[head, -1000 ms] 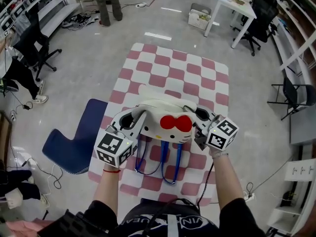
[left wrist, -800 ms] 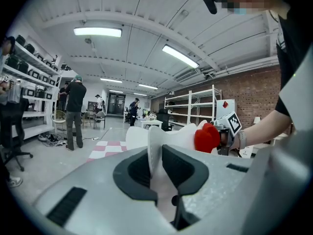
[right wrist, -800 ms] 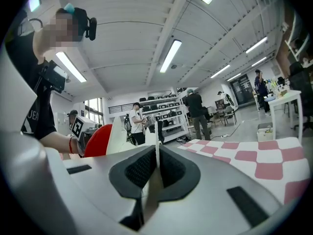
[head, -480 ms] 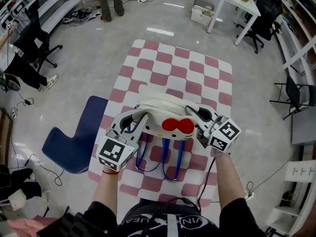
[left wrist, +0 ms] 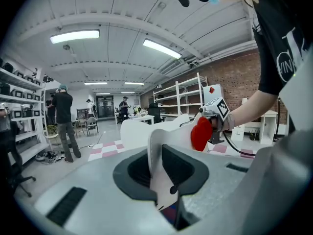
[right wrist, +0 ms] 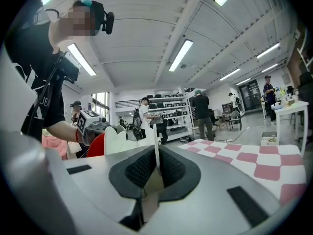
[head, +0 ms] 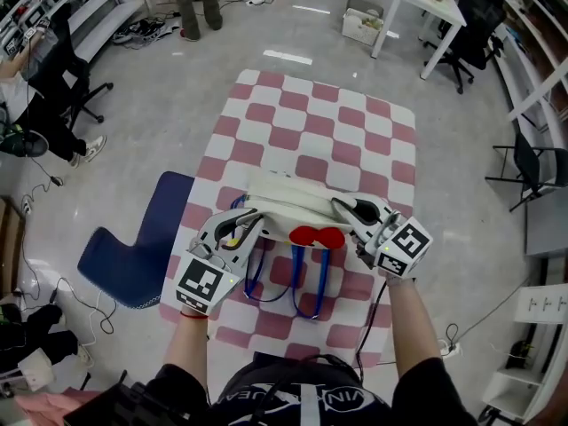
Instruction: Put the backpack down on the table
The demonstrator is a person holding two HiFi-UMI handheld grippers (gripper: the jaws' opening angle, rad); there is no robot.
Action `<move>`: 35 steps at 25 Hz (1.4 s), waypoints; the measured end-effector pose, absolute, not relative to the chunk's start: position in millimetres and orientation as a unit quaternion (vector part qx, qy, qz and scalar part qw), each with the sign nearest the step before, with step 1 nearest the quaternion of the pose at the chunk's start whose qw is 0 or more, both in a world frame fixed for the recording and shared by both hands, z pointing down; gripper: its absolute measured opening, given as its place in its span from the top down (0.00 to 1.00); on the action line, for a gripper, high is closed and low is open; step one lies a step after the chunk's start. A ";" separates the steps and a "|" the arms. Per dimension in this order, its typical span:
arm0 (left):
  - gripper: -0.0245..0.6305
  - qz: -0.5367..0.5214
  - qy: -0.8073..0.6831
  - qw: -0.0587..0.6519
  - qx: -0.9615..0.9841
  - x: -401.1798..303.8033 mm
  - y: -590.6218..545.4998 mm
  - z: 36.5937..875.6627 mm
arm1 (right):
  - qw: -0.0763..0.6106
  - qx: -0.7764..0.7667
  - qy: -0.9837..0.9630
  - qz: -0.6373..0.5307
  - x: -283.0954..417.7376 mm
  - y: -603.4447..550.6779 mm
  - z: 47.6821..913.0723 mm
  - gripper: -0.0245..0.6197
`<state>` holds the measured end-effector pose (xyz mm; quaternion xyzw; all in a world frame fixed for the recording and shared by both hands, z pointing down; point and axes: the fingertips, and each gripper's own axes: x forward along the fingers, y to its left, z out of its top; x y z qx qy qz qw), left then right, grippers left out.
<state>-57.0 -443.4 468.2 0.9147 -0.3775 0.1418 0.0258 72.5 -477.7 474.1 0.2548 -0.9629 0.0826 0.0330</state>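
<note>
Over the near half of the checked table [head: 319, 122], a white backpack [head: 286, 204] with a red bow [head: 318, 236] is held between two hand-held grippers. The left hand-held gripper [head: 238, 226] is clamped tight on the backpack's white left edge. The right hand-held gripper [head: 355, 211] pinches its thin right edge. Blue straps [head: 297, 284] trail below the backpack, towards the person. A blue chair [head: 133, 247] stands just left of the table.

Cannot tell whether backpack [head: 286, 204] touches the table [head: 330, 137]
</note>
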 end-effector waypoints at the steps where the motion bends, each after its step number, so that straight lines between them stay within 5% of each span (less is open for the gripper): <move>1: 0.89 0.141 -0.377 0.027 0.915 -57.4 -442.1 468.9 | 0.034 0.256 -0.963 0.081 72.0 -476.6 474.3 0.94; 14: 0.86 0.144 -0.389 0.038 0.909 -62.8 -434.9 472.1 | 0.068 0.293 -0.951 0.072 74.2 -471.2 475.6 0.94; 19: 0.84 0.146 -0.427 0.039 0.891 -81.4 -434.7 473.1 | 0.039 0.317 -0.944 0.087 88.0 -471.8 467.5 0.87; 35: 0.84 0.162 -0.486 0.043 0.858 -104.0 -397.9 476.1 | 0.012 0.400 -0.911 0.096 120.0 -425.6 457.1 0.87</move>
